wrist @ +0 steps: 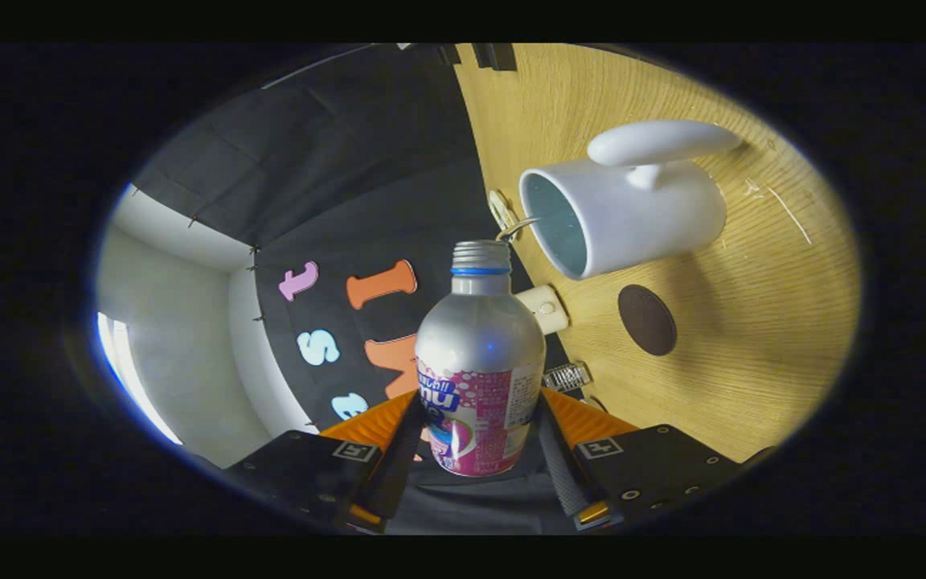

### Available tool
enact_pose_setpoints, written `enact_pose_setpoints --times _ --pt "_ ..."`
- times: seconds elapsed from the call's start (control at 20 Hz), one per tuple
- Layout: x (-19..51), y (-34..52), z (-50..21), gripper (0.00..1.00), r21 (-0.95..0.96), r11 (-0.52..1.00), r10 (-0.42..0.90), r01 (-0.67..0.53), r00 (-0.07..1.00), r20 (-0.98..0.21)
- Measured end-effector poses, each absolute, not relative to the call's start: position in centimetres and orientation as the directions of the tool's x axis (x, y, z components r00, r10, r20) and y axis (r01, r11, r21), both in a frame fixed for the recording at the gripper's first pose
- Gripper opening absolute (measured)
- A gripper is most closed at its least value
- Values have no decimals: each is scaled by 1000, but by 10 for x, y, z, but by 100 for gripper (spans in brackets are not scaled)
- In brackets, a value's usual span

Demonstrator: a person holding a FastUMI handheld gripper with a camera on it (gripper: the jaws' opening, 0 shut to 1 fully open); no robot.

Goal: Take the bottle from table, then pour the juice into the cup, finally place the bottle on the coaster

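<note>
Gripper (479,438) pinching bottle (479,354) at its label, both fingers pressing on its sides. Holding bottle off worktop (752,322), tilted, open mouth nearing cup (624,213) rim. Take step done; pouring seemingly beginning, no juice visible flowing. Still remaining: finishing the pour, then placing on coaster (647,319) lying just beside cup.

A staged recording booth rather than a lived-in room. A black cloth wall (366,161) hangs beyond the gripper (479,438), pinned along its edge in front of plain white walls (182,338). Ahead and to the right lies a light wood-grain bench (752,322) carrying a few household props: a white cup (632,209) and a dark round coaster (647,319). The gripper clamps a drink bottle (479,354).
</note>
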State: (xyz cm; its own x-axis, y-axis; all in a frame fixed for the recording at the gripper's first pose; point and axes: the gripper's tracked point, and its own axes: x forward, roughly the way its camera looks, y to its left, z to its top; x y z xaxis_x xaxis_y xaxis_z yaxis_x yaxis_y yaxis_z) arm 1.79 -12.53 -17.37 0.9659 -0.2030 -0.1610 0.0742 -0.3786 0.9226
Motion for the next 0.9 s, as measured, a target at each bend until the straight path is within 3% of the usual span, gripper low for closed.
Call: enact_pose_setpoints --times 0.9 --pt "19 -135 -168 75 897 -440 -219 32 965 -142"
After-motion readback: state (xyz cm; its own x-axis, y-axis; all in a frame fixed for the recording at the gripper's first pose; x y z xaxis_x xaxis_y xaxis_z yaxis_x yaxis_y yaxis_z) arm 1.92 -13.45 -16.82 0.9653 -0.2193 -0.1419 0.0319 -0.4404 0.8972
